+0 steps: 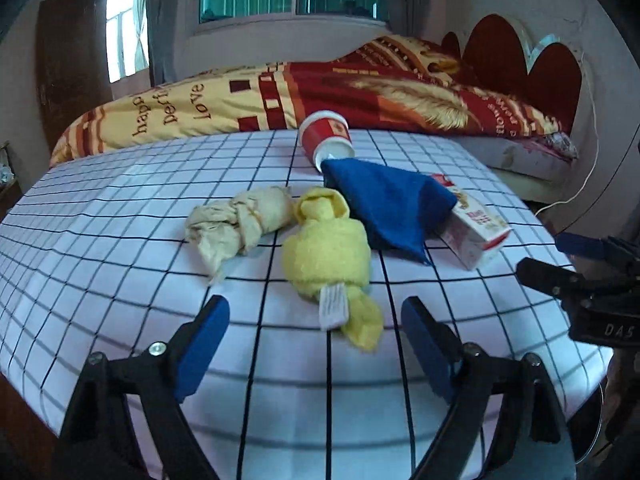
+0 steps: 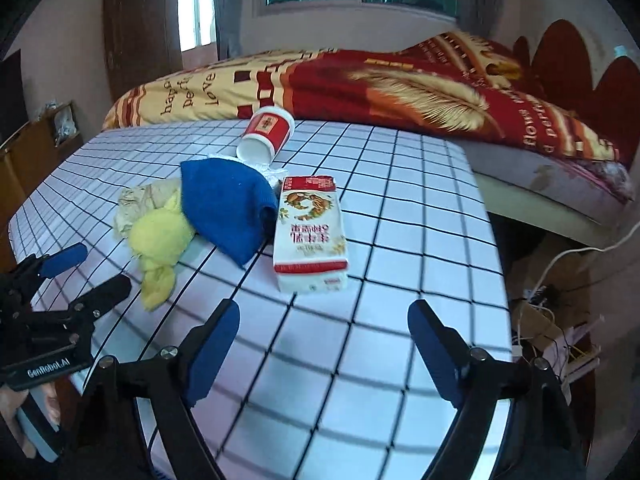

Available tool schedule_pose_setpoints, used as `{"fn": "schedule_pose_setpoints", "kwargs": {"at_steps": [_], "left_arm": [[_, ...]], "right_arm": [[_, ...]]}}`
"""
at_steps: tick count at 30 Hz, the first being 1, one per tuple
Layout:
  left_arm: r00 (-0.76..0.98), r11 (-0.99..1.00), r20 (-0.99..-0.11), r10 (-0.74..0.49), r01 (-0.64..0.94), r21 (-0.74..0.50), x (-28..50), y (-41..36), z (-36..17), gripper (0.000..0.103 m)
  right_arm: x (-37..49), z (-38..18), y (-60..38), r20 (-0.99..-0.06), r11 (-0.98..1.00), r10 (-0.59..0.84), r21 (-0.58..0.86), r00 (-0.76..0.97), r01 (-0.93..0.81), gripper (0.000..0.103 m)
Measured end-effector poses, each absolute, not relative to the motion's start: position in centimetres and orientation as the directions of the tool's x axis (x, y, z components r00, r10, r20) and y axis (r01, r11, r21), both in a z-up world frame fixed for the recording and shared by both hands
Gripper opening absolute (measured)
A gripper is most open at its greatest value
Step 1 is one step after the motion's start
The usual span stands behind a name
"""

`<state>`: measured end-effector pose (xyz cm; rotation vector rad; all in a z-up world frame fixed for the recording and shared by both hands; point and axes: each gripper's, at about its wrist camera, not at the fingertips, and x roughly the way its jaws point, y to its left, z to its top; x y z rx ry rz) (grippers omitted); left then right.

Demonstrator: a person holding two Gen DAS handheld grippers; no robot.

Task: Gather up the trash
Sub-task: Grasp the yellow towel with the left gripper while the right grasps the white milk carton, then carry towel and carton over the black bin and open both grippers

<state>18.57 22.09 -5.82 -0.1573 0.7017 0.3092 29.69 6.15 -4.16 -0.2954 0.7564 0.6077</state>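
A bedroom table under a grid-checked cloth (image 1: 120,216) carries the trash: a tipped red paper cup (image 1: 326,136) far, a carton (image 2: 310,232) right, and crumpled beige paper, perhaps a bag (image 1: 236,224), left. Both the left gripper (image 1: 316,332) and the right gripper (image 2: 324,336) hover near, spread wide, empty.

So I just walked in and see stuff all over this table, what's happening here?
A person holds two grippers over a checkered table, collecting trash. Nothing is picked up yet: left gripper and right gripper are open and empty. A tipped paper cup, carton, blue cloth, yellow cloth and beige wad lie there.
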Motion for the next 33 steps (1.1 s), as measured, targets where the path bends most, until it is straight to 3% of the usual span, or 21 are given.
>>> {"fn": "schedule_pose_setpoints", "kwargs": {"at_steps": [6,9,11,13,14,17,33], "left_arm": [[0.682,0.940,-0.701,0.211,-0.338,-0.046,21.5,23.3,-7.0,0.083],[0.665,0.941,-0.720,0.199,-0.336,-0.050,22.4,23.5,-7.2,0.077],[0.650,0.938,-0.727,0.222,-0.346,-0.024,22.8,23.4,-7.2,0.076],[0.646,0.942,-0.734,0.210,-0.336,-0.026,23.2,23.3,-7.3,0.065],[0.643,0.945,-0.741,0.194,-0.325,-0.035,23.4,23.3,-7.5,0.048],[0.657,0.949,-0.730,0.187,-0.314,-0.040,22.8,23.1,-7.2,0.038],[0.761,0.968,-0.629,0.160,-0.246,-0.051,15.2,16.5,-3.6,0.038]], "right_arm": [[33.4,-6.0,8.8,-0.753,0.793,0.399,-0.002,0.522,-0.610,0.084],[34.8,-6.6,9.6,-0.769,0.791,0.398,0.013,0.499,-0.611,0.076],[35.5,-7.0,9.8,-0.779,0.792,0.401,0.030,0.482,-0.610,0.060],[35.6,-7.1,9.8,-0.779,0.791,0.409,0.042,0.476,-0.610,0.056],[35.4,-7.1,9.6,-0.774,0.793,0.409,0.039,0.483,-0.608,0.055],[34.4,-6.7,8.6,-0.755,0.798,0.408,0.020,0.514,-0.603,0.054],[27.3,-2.8,-2.6,-0.652,0.845,0.393,-0.022,0.648,-0.534,0.053]]}}
